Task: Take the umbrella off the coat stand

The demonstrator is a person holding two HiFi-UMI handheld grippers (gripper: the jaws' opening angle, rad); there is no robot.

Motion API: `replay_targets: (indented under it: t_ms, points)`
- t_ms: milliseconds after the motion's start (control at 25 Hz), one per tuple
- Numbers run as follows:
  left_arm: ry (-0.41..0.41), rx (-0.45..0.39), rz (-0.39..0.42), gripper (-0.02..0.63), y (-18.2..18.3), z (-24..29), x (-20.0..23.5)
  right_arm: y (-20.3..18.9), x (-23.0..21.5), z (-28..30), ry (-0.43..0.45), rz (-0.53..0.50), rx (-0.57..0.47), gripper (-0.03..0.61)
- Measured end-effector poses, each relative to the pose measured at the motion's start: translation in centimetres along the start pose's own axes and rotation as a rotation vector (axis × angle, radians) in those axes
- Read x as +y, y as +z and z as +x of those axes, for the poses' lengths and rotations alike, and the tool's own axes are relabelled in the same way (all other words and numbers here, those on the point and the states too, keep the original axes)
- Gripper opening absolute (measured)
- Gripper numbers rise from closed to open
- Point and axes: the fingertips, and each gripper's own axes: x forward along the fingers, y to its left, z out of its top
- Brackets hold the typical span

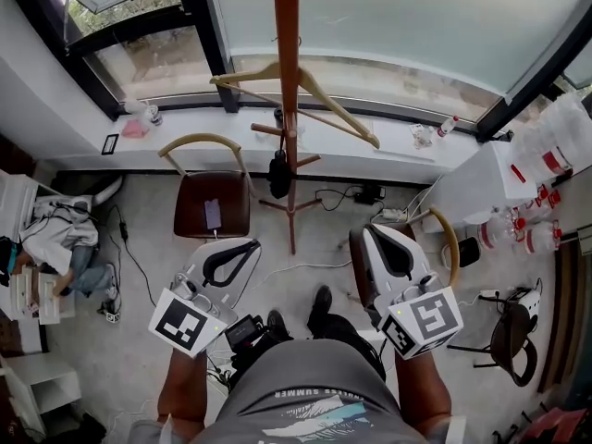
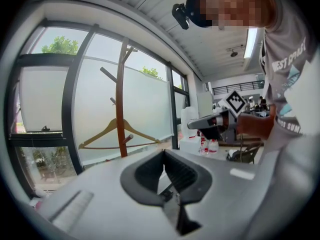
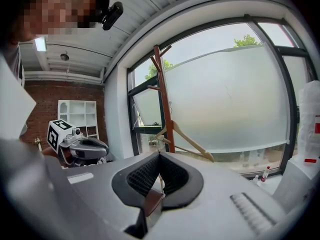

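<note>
A wooden coat stand (image 1: 288, 109) rises in front of the window, with a wooden hanger (image 1: 305, 86) on one of its pegs. A black folded umbrella (image 1: 279, 176) hangs low on the pole. Both grippers are held well short of the stand, pointing toward it. My left gripper (image 1: 252, 245) is shut and empty; my right gripper (image 1: 375, 232) is also shut and empty. The left gripper view shows its closed jaws (image 2: 164, 153) with the stand (image 2: 120, 99) and hanger (image 2: 117, 131) beyond. The right gripper view shows the same past its jaws (image 3: 159, 155): stand (image 3: 165, 99), hanger (image 3: 185, 140). Both gripper views hide the umbrella.
A brown chair (image 1: 213, 203) stands left of the stand's base, and another chair's curved back (image 1: 450, 239) shows beside the right gripper. A white table with bottles (image 1: 518, 202) is at the right. Cables (image 1: 351, 195) lie on the floor. A person sits at far left (image 1: 65, 239).
</note>
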Motion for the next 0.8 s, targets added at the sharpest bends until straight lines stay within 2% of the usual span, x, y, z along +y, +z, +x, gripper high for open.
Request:
replay_targets:
  t_ms: [400, 800]
  points:
    - [0.101, 0.029, -0.027, 0.003, 0.2, 5.6, 1.2, 0.7, -5.3, 3.3, 0.11, -0.004, 0.003, 0.002]
    - [0.173, 0.073, -0.035, 0.003, -2.1, 9.6, 2.3, -0.5, -8.4, 5.5, 0.192, -0.006, 0.021, 0.002]
